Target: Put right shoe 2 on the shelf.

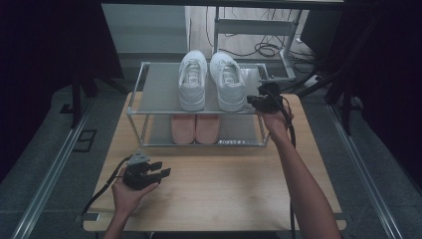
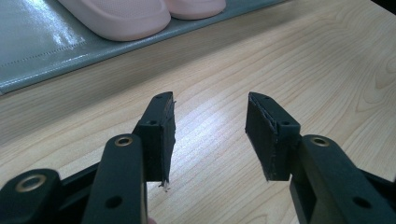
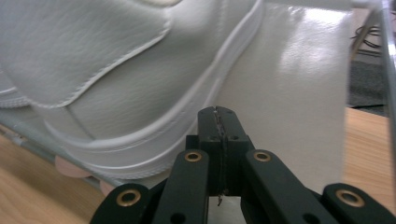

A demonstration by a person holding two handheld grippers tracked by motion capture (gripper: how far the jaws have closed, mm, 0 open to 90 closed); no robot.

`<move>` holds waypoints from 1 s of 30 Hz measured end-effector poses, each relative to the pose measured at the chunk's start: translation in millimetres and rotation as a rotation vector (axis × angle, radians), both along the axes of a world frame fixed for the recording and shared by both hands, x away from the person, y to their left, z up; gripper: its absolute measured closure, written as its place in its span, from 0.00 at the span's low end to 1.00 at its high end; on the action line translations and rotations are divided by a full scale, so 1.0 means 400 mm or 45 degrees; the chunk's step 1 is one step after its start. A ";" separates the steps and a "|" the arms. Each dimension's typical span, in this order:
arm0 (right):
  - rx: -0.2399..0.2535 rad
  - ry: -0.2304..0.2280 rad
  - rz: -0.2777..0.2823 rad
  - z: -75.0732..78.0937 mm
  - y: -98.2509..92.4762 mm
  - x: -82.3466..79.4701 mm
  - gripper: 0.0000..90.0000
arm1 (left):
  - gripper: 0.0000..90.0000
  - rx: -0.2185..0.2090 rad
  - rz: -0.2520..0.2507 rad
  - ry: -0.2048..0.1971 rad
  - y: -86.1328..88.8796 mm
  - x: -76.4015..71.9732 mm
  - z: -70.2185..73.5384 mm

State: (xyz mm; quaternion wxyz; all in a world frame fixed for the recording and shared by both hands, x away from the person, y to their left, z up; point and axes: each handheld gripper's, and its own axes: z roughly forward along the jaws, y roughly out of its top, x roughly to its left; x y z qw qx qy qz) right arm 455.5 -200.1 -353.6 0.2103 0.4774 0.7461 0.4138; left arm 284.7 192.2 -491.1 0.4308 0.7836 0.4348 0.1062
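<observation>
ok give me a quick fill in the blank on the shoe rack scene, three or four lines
1. The white sneakers stand on the ______ shelf of the rack.
2. The pink slippers sit on the ______ shelf.
3. The right gripper, beside a white sneaker, has its jaws ______.
4. The left gripper, over the wooden table, has its jaws ______.

Missing words: top; bottom; shut; open

Pink slippers (image 1: 194,128) sit on the rack's lower shelf (image 1: 239,130); floor cables (image 1: 266,49), seemingly.
</observation>
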 end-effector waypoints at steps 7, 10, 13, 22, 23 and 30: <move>-0.022 -0.009 0.016 0.002 0.040 -0.009 1.00 | 0.59 -0.006 0.007 -0.006 0.002 -0.004 0.003; -0.015 -0.007 0.043 0.005 0.060 -0.012 1.00 | 0.59 -0.007 0.006 -0.005 0.002 -0.005 0.004; -0.023 -0.008 0.078 0.004 0.093 -0.018 1.00 | 0.59 -0.006 0.006 -0.006 0.002 -0.006 0.004; -0.012 -0.008 0.091 0.003 0.108 -0.022 1.00 | 0.59 -0.008 0.005 -0.004 0.004 -0.007 0.005; -0.012 -0.008 0.091 0.003 0.108 -0.022 1.00 | 0.59 -0.008 0.005 -0.004 0.005 -0.007 0.005; 0.044 -0.061 0.120 0.013 0.086 -0.055 0.99 | 0.59 -0.004 0.008 -0.012 0.007 -0.010 0.006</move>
